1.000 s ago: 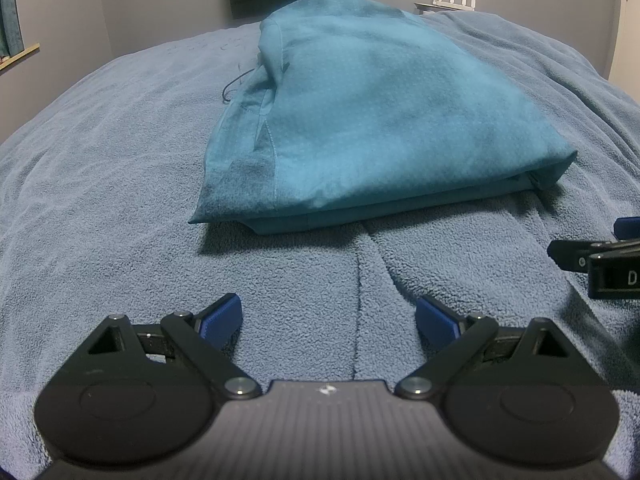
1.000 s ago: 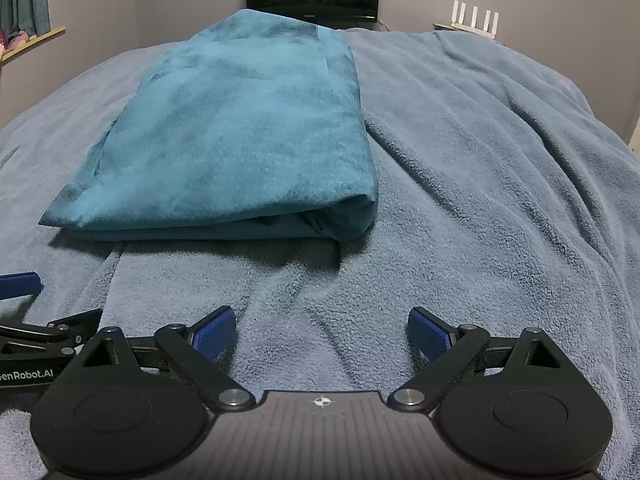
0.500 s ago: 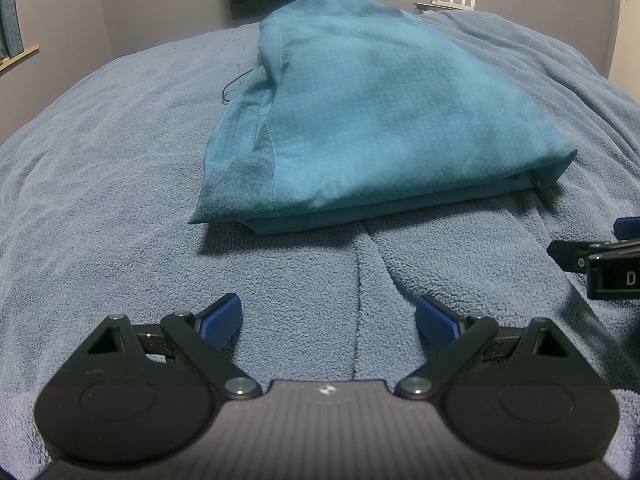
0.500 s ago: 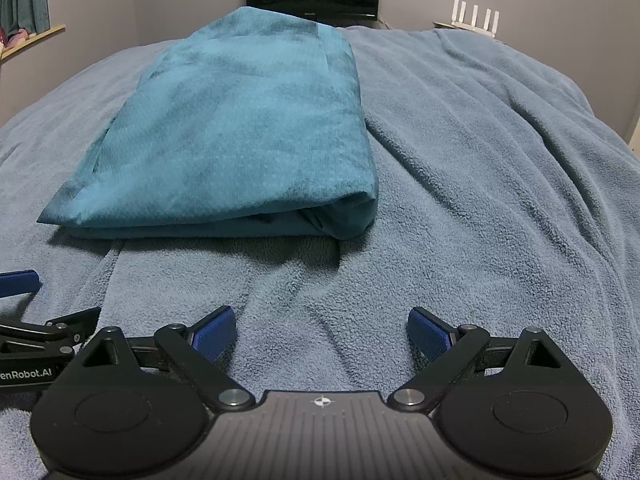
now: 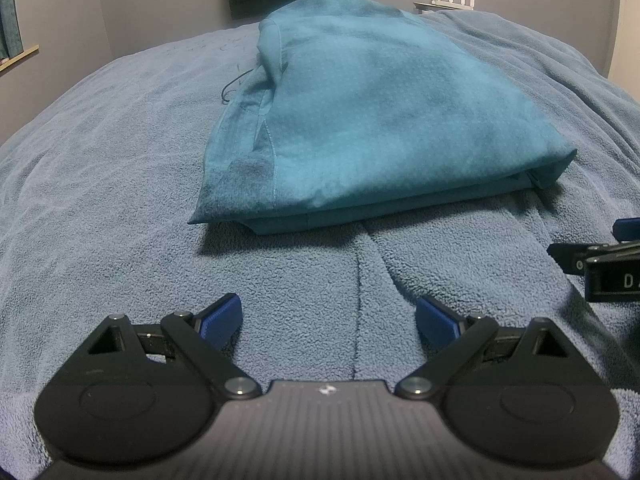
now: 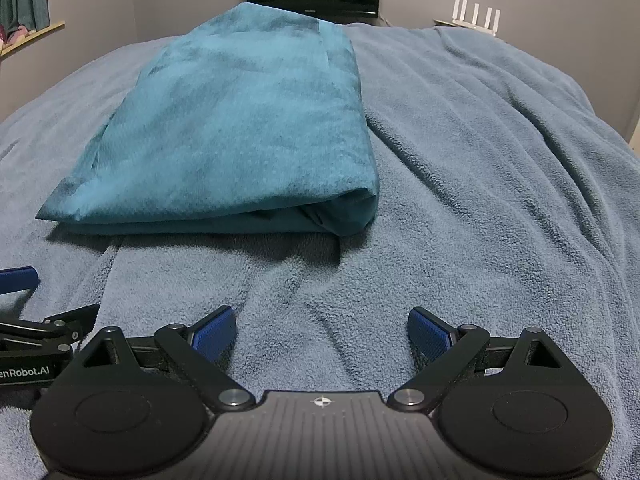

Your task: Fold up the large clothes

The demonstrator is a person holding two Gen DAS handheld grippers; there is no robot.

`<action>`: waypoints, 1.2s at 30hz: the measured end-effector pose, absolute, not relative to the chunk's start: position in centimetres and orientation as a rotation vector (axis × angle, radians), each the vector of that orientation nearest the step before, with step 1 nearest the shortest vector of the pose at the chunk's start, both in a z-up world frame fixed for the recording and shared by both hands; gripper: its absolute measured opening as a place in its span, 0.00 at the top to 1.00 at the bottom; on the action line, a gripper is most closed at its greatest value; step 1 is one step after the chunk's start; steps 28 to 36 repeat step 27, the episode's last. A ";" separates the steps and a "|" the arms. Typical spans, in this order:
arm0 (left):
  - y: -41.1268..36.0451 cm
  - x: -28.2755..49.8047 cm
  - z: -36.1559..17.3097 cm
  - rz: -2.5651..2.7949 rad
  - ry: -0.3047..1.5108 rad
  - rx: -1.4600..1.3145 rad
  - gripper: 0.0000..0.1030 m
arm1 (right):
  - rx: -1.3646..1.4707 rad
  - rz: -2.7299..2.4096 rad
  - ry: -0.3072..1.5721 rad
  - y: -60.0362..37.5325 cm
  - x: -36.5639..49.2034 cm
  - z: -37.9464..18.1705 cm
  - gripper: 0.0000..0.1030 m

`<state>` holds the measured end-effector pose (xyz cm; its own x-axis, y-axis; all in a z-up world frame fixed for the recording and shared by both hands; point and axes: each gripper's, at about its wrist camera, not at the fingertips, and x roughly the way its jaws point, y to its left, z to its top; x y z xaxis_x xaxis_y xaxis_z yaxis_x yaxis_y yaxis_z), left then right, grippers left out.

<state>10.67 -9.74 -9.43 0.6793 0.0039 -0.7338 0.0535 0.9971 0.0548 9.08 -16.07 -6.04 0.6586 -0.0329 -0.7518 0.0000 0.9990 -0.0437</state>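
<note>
Item: teal garment, folded into a compact stack on the bed, far of both claws. Left claw and right claw wide open, empty. I judge folding finished; next, withdraw.

Matt teal cloth garment, fleecy blanket

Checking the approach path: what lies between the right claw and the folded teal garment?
Only bare grey-blue fleece blanket, creased, lies between the right claw and the folded teal garment, per the right wrist view.
</note>
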 end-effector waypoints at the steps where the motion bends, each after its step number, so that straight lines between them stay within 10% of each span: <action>1: -9.7 10.6 -9.4 -0.028 0.824 0.074 0.08 | -0.041 -0.019 0.852 -16.1 9.1 -6.0 0.08; 36: -9.9 10.7 -9.5 -0.028 0.825 0.077 0.08 | -0.041 -0.020 0.861 -16.4 9.2 -6.5 0.08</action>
